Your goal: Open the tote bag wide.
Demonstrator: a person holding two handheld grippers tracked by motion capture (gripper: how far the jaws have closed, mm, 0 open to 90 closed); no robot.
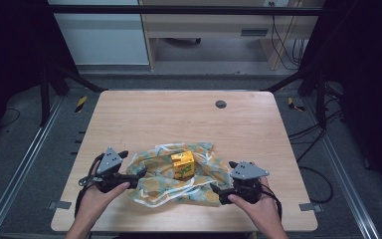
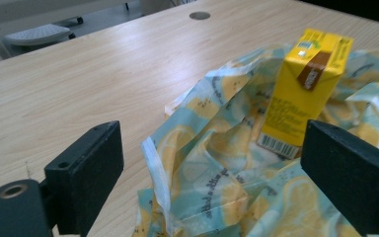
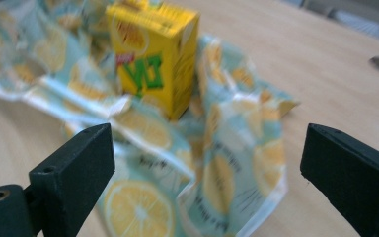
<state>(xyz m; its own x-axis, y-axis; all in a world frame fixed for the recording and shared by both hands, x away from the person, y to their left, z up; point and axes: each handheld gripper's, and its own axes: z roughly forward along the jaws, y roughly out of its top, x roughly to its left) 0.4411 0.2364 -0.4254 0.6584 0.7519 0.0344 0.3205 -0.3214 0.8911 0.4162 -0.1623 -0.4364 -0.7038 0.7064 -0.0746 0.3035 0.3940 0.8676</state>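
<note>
A pale wooden table stands inside a dark metal frame, with grey floor and light cabinets behind it. Near the table's front edge a yellow drink carton stands upright on a crumpled lemon-print bag, which lies spread flat on the wood. The carton sits about midway between the two grippers and touches neither. The left gripper is at the bag's left edge, held in the person's left hand; its jaws stand wide apart with nothing gripped. In the left gripper view a folded edge of the bag lies in the gap between the jaws, below them, and the carton rises beyond, closer to the right-hand jaw. The right gripper is at the bag's right edge in the right hand, its jaws likewise fully spread and empty. In the right gripper view the bag lies under the gap and the carton stands farther off, towards the left-hand jaw. A small dark round cap sits in the tabletop well beyond the bag
</note>
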